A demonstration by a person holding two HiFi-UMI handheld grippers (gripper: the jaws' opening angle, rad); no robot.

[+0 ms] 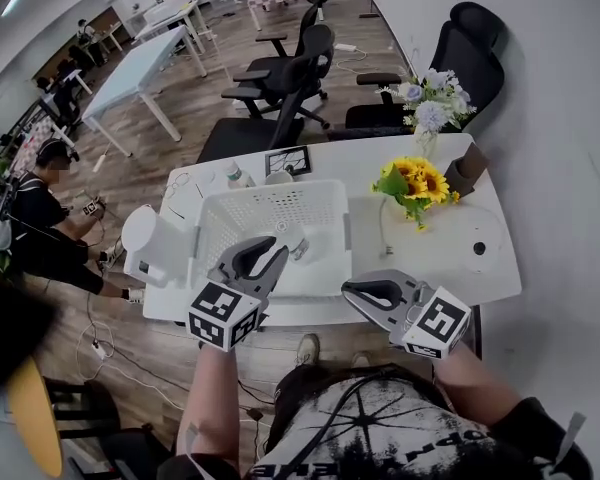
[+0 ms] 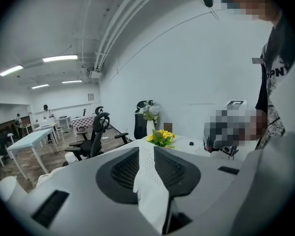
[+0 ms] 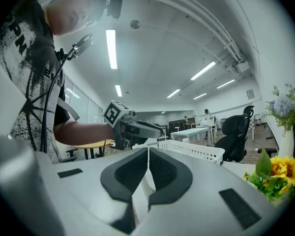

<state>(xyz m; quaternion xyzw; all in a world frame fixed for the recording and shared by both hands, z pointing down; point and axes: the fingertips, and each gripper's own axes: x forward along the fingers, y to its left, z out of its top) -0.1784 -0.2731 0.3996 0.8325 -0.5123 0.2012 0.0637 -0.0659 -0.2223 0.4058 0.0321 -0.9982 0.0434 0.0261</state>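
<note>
My left gripper [image 1: 281, 252] hovers over the front rim of a white perforated basket [image 1: 270, 194] on the white table [image 1: 500, 273]. In the left gripper view its jaws [image 2: 146, 154] stand close together with a white dotted strip [image 2: 150, 191] filling the slit between them. A small pale piece [image 1: 298, 245] shows right at its tip. My right gripper [image 1: 349, 288] is above the table's front edge, right of the basket, pointing left. Its jaws [image 3: 148, 149] meet in a thin seam with nothing in them. The right gripper view also catches the left gripper [image 3: 137, 128] and the basket [image 3: 196, 150].
A bunch of sunflowers [image 1: 418, 180] and a vase of pale flowers [image 1: 432, 103] stand at the table's right. A white jug [image 1: 140, 236] is at its left end. A bottle [image 1: 238, 175] and a small stand [image 1: 288, 160] sit behind the basket. Black office chairs [image 1: 280, 98] lie beyond, and a person sits at left [image 1: 40, 213].
</note>
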